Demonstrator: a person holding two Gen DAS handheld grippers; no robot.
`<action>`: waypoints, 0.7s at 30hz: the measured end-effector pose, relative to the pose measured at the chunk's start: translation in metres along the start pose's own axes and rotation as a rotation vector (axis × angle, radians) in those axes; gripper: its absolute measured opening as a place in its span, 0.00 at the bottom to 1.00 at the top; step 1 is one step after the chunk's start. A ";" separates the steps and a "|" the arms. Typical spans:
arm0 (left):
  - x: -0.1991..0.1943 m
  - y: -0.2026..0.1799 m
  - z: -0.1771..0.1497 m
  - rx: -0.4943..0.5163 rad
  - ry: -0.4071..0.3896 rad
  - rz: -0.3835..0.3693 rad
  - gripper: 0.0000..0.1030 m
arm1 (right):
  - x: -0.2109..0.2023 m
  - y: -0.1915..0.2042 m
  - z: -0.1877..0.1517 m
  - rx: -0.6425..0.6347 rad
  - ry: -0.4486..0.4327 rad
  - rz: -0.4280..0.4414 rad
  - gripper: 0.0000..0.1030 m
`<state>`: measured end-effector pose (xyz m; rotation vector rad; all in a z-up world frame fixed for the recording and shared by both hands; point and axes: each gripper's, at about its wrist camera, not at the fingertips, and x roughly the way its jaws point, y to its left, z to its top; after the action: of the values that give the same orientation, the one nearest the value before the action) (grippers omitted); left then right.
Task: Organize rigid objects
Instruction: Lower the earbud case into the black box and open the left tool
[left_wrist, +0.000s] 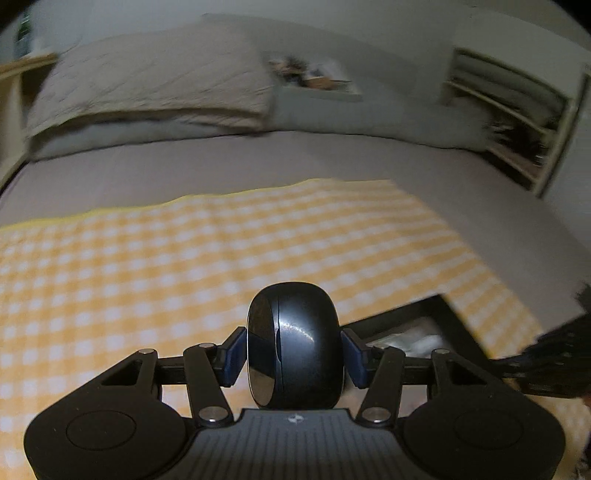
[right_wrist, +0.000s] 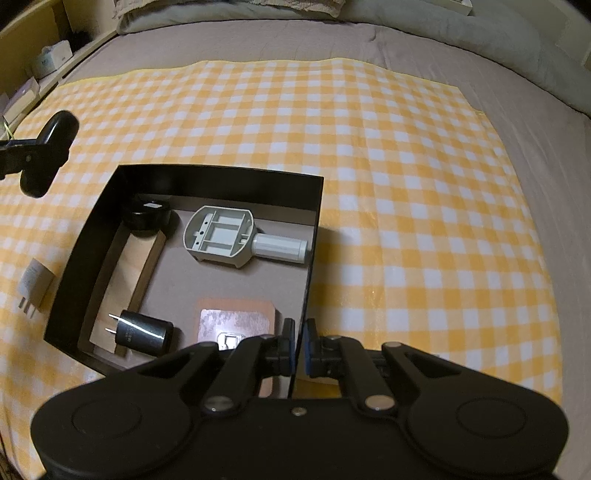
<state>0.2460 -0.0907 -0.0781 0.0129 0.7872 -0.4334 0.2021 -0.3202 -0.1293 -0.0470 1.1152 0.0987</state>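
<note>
Left wrist view is showing the left gripper pinching a glossy black rounded device, shaped like a computer mouse, between its blue pads; it is being held off the yellow-and-white checked cloth that is covering the grey bed. A corner of the black open-topped box is showing to the right, just below the device. Grey pillows are lying at the far end of the bed, and the picture is blurring too much for any writing to be read.

Right wrist view is showing the right gripper with its pads pressed against the thin right wall of the black box, one pad on each side of it. Inside the box are lying a grey plastic holder with a white cylinder on its end, a black round object in the far left corner, a black cylindrical plug adapter with two prongs, a wooden frame and a copper-coloured flat plate. The adapter is carrying small print that is too tiny to read. A white wall charger is lying on the cloth just outside the box's left wall; its faint lettering is not legible. The left gripper with the black device is hanging above the cloth beyond the box's far left corner.
</note>
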 end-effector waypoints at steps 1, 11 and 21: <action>0.000 -0.009 0.001 0.015 -0.002 -0.024 0.53 | -0.002 -0.001 0.000 0.010 -0.004 0.006 0.04; 0.039 -0.100 -0.012 0.252 0.117 -0.188 0.53 | -0.010 -0.006 -0.003 0.023 -0.023 0.024 0.04; 0.084 -0.152 -0.032 0.547 0.173 -0.248 0.53 | -0.011 -0.005 -0.003 0.027 -0.024 0.030 0.04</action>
<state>0.2184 -0.2549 -0.1359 0.4717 0.8221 -0.8826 0.1952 -0.3261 -0.1211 -0.0050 1.0932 0.1103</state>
